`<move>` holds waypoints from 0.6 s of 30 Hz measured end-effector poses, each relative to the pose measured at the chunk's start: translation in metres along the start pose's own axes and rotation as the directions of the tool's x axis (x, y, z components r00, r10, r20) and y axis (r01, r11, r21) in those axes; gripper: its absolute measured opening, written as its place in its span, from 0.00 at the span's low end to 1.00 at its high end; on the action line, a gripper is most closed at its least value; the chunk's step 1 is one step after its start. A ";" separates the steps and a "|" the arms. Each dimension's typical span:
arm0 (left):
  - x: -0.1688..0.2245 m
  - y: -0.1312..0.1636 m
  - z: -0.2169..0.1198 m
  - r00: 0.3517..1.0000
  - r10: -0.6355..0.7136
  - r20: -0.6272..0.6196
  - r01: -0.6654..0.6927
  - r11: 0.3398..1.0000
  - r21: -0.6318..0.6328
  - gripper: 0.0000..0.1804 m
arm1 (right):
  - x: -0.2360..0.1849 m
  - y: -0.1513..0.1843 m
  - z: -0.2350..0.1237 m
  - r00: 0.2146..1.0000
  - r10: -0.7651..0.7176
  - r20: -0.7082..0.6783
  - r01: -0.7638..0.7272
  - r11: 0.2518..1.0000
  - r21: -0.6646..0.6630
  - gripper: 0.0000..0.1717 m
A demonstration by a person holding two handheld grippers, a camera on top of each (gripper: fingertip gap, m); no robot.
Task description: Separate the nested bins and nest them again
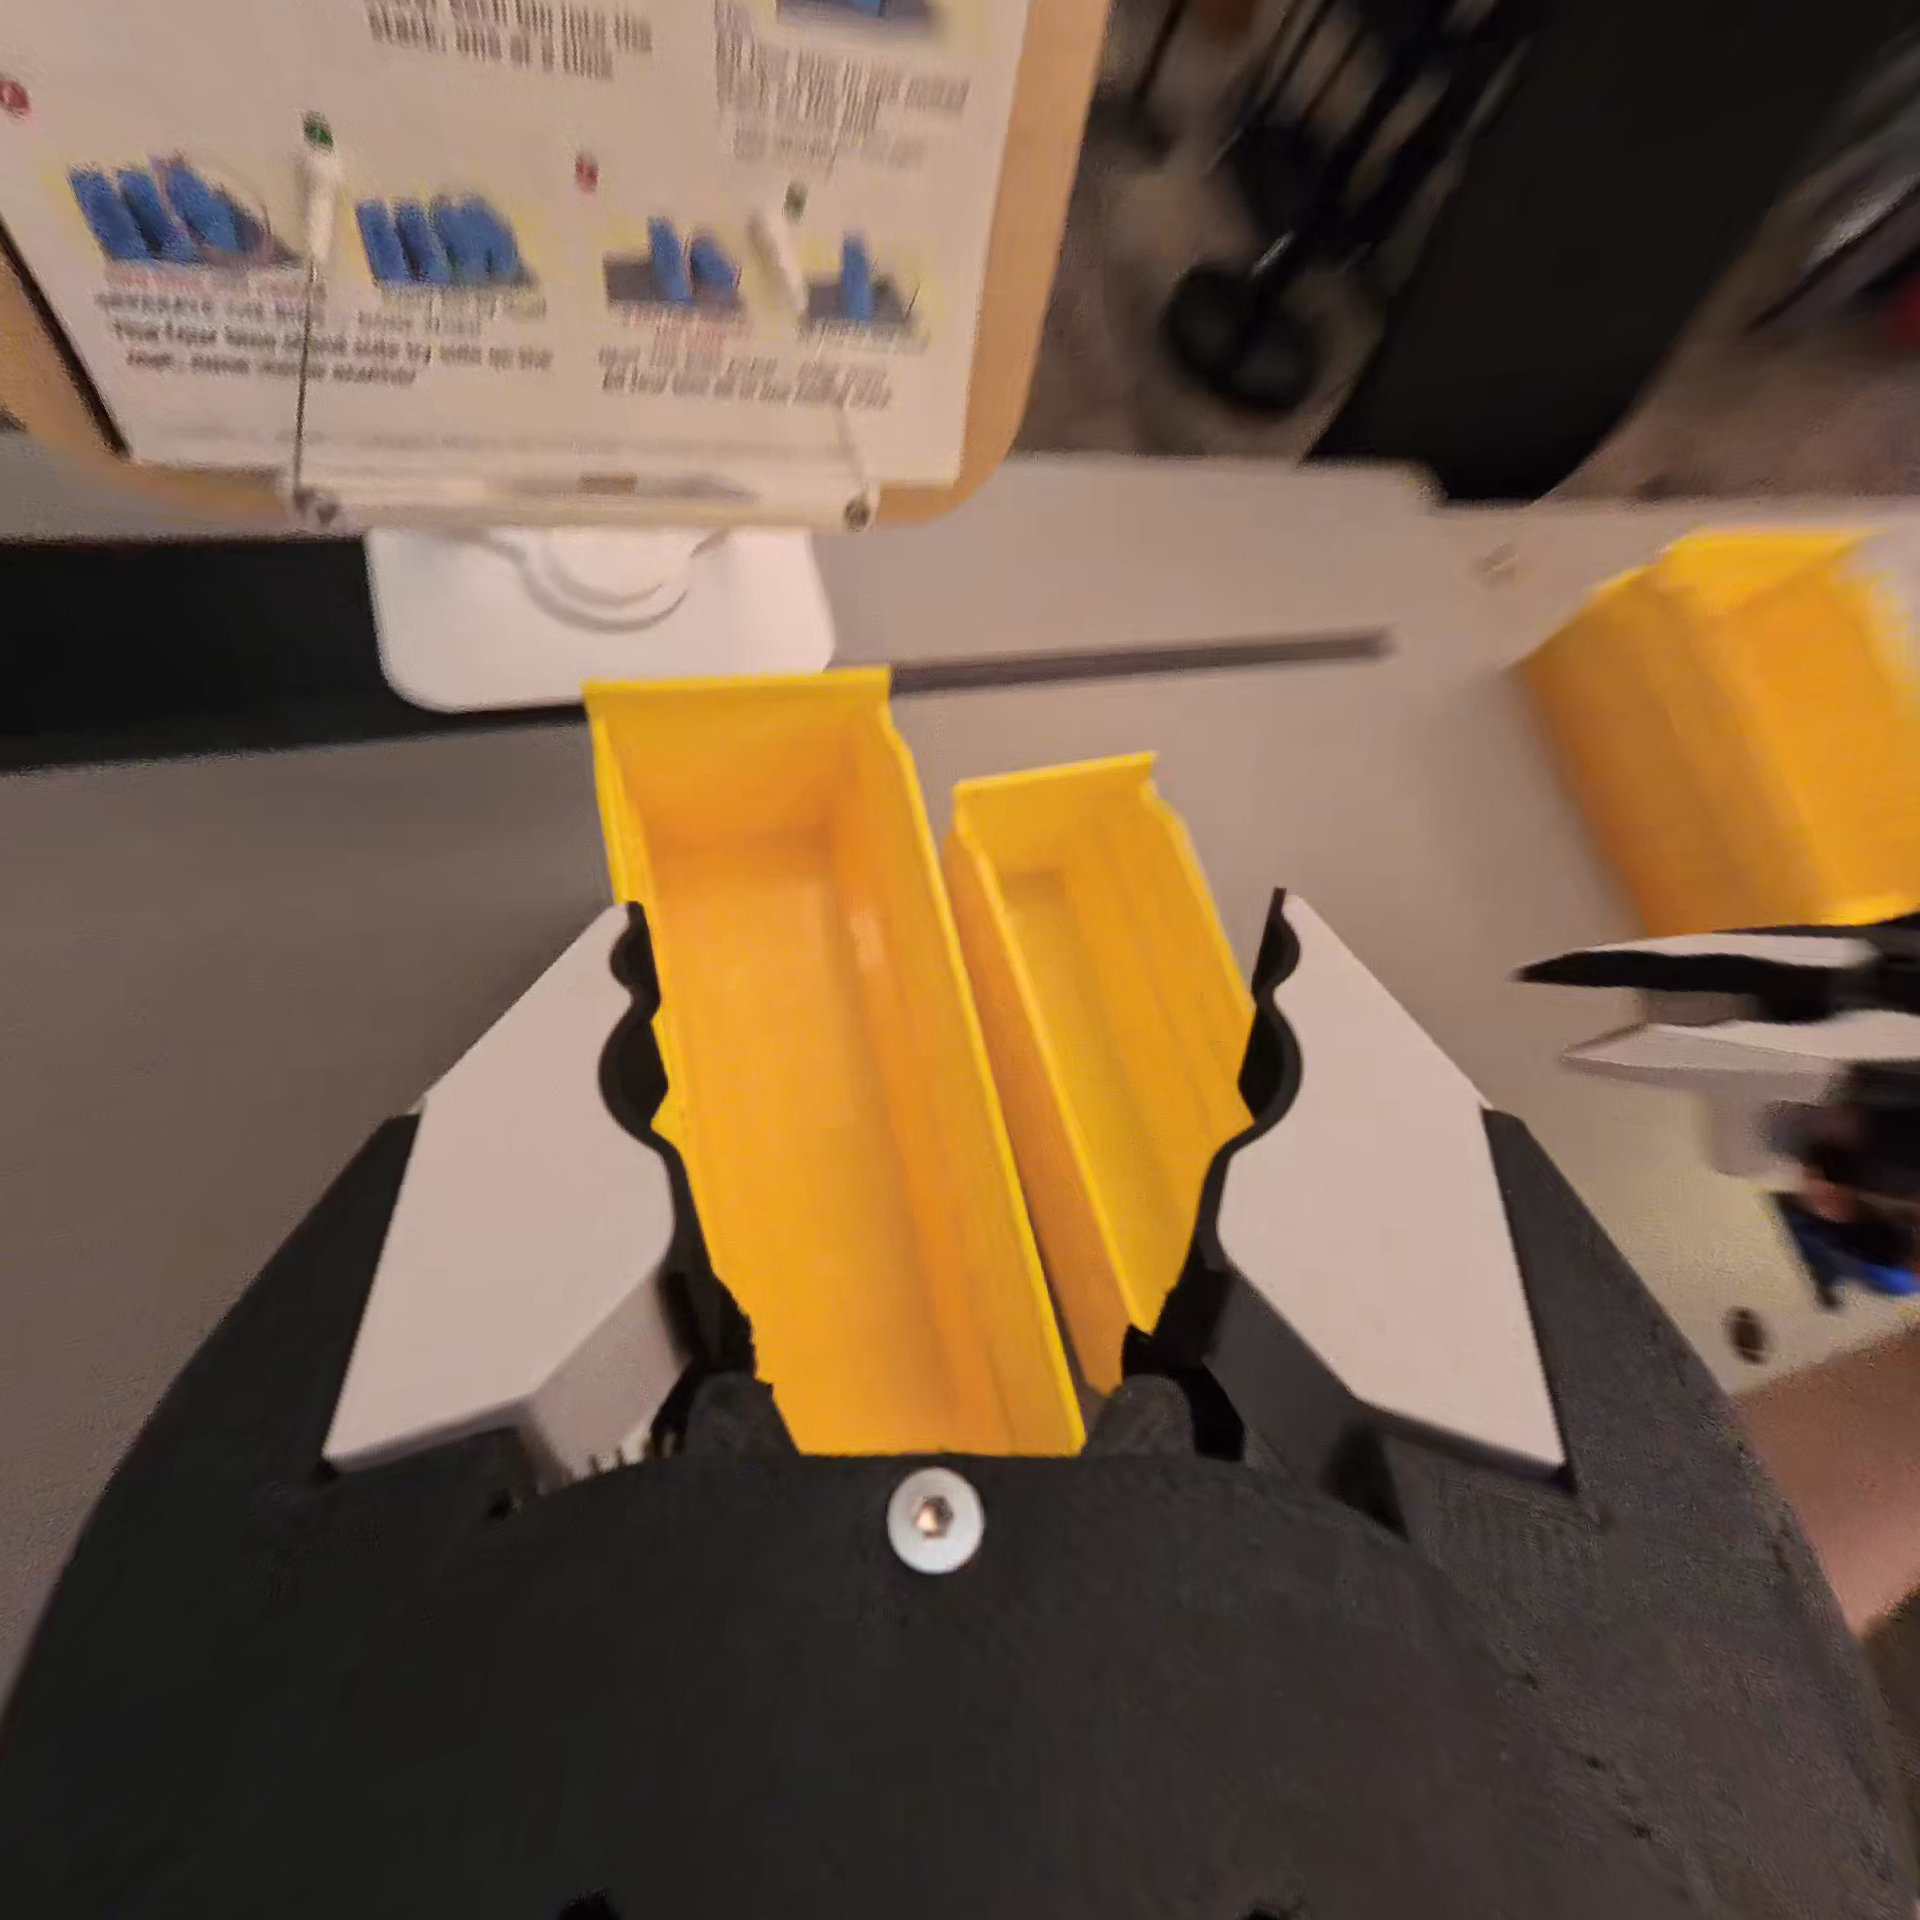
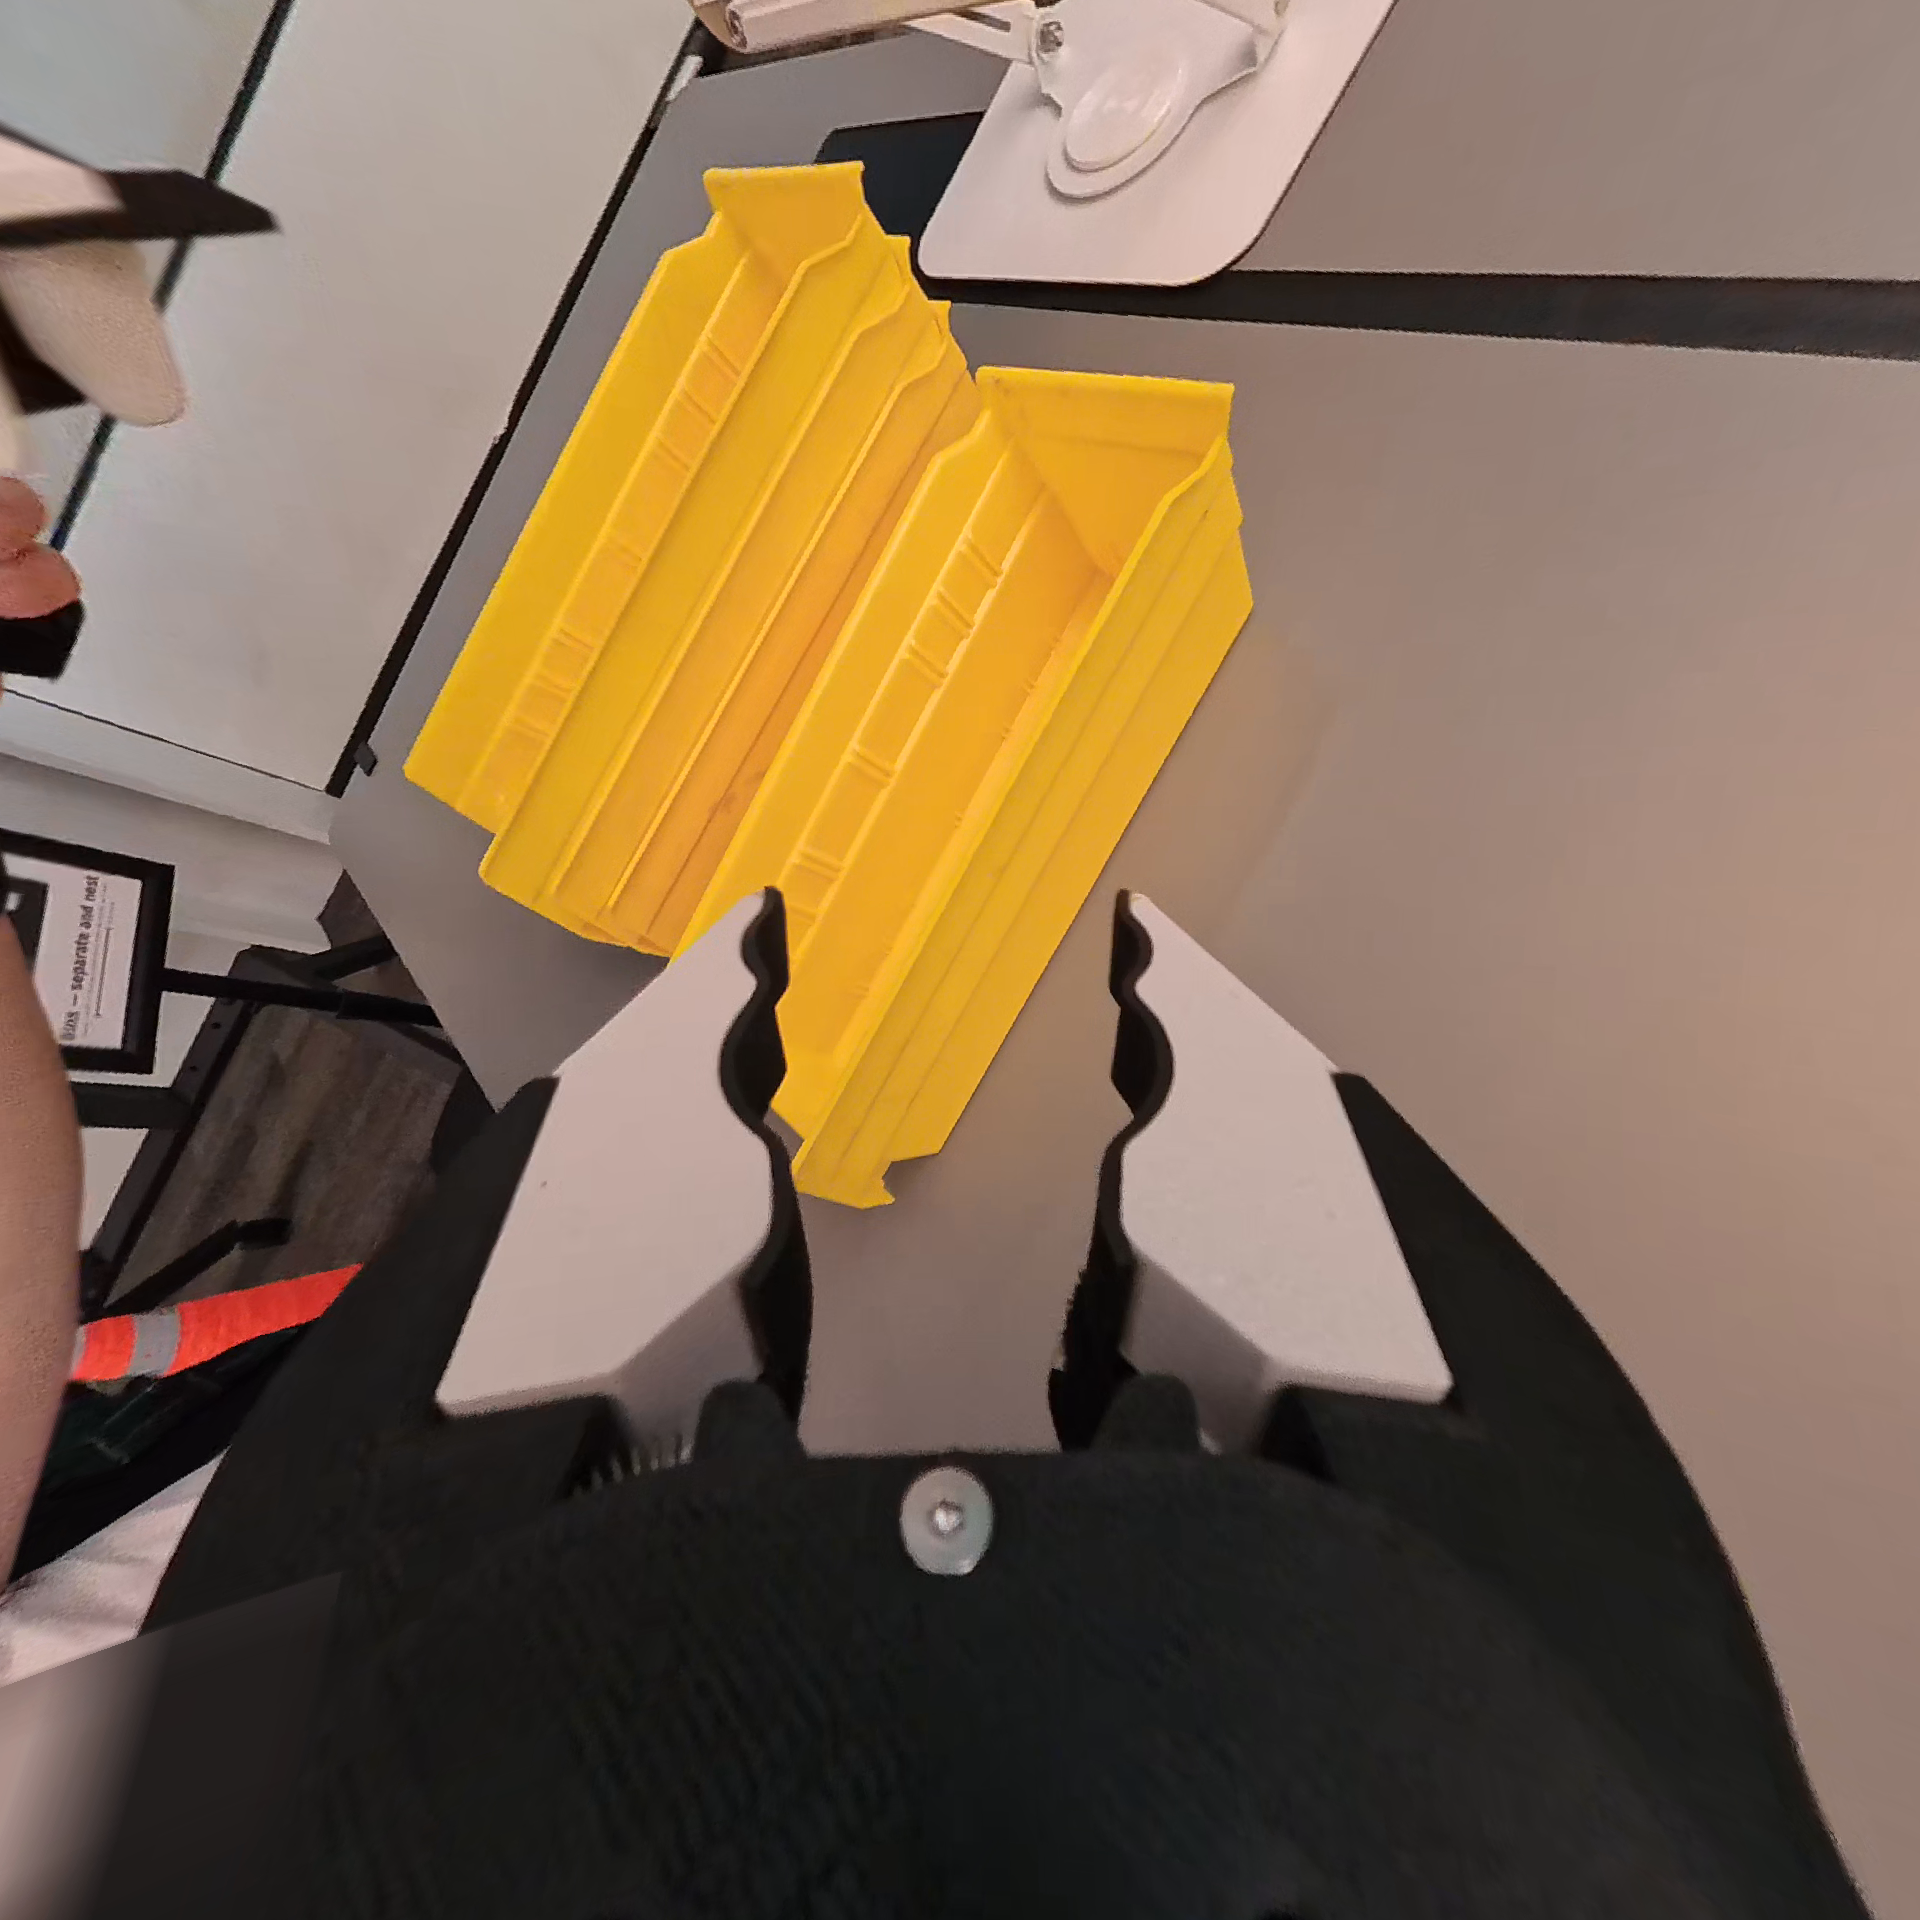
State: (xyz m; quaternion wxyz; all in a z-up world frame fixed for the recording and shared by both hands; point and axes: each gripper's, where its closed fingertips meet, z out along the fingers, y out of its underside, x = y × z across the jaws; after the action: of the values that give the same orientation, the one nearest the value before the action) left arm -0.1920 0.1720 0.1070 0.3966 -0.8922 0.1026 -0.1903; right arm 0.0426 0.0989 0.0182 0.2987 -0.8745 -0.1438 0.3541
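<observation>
In the left wrist view two yellow bins lie side by side on the grey table, a wider one (image 1: 790, 1039) and a narrower one (image 1: 1101, 1018). They show between the spread fingers of my left gripper (image 1: 953, 906), which is open. A third yellow bin (image 1: 1745, 727) lies far right, with my right gripper (image 1: 1548, 1013) in front of it. In the right wrist view my right gripper (image 2: 948, 902) is open over the near end of one yellow bin (image 2: 1039, 727). Its right pad is clear of the bin. More yellow bins (image 2: 644, 582) lie to that bin's left. My left gripper (image 2: 135, 239) is at the upper left, apart from them.
An instruction board (image 1: 520, 260) stands on a white base (image 1: 603, 613) behind the bins; the base also shows in the right wrist view (image 2: 1143, 135). The grey table (image 2: 1558, 831) ends at an edge on the left. A person's hand (image 2: 21, 561) is at the left border.
</observation>
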 end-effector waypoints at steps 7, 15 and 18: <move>-0.062 -0.024 -0.087 0.976 0.183 -0.119 -0.097 0.851 0.516 0.55 | -0.022 -0.014 0.014 0.990 -0.065 -0.127 0.068 0.997 0.023 0.40; -0.091 -0.030 -0.134 0.904 0.397 -0.159 -0.122 0.595 0.795 0.36 | -0.084 -0.040 0.043 0.892 -0.318 -0.320 0.365 0.926 0.096 0.41; -0.116 -0.035 -0.115 0.903 0.427 0.045 -0.304 0.561 0.770 0.37 | -0.102 -0.010 0.068 0.885 -0.353 -0.303 0.374 0.927 0.012 0.43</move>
State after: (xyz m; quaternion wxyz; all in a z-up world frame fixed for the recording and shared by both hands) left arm -0.3440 0.1571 0.1733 0.7560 -0.5834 0.2248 -0.1940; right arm -0.0778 0.0882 0.0396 0.4081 -0.8639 -0.2465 0.1621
